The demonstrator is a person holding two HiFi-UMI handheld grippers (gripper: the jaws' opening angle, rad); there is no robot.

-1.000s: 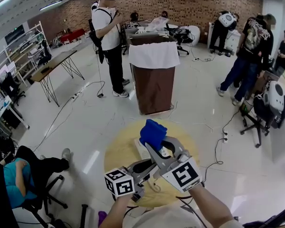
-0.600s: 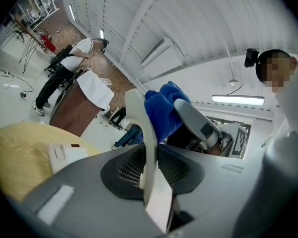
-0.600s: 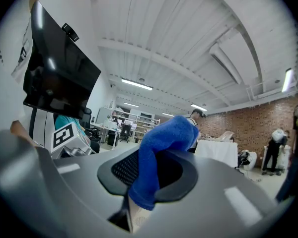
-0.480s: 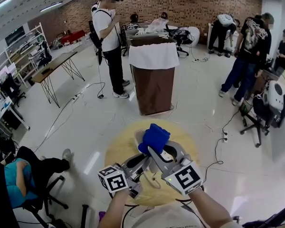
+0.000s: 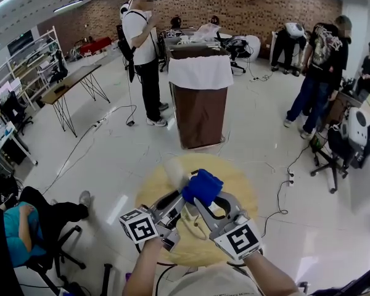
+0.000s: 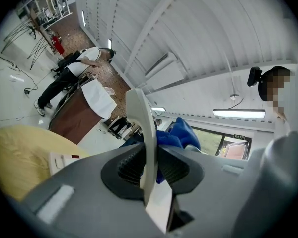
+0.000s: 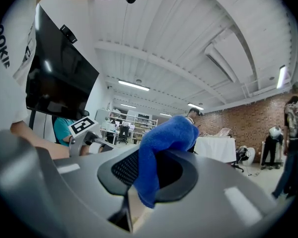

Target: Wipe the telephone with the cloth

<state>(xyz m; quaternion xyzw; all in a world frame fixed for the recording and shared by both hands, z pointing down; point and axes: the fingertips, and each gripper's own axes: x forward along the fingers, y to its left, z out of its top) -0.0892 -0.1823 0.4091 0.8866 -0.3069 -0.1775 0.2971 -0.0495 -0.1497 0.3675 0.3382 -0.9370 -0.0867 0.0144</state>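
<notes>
My left gripper [image 5: 174, 197] is shut on the white telephone handset [image 5: 175, 165], which it holds lifted above the round yellow table [image 5: 153, 196]. In the left gripper view the handset [image 6: 143, 143] stands edge-on between the ribbed pads. The telephone's white base [image 6: 64, 160] lies on the table [image 6: 17, 155] below. My right gripper [image 5: 203, 196] is shut on a bunched blue cloth [image 5: 202, 186], which sits just right of the handset and close against it. The cloth [image 7: 161, 140] bulges up out of the right jaws. Behind the handset the cloth [image 6: 183, 135] shows again.
Beyond the table stands a brown lectern [image 5: 199, 103] draped in white. A person [image 5: 142, 54] stands by it, and others [image 5: 324, 73] stand at the right. A seated person [image 5: 24, 230] is at the left. An office chair [image 5: 339, 153] and cables lie to the right.
The left gripper has swung left and lifted the handset up beside the cloth. The right gripper has brought the cloth slightly down and nearer to me.
</notes>
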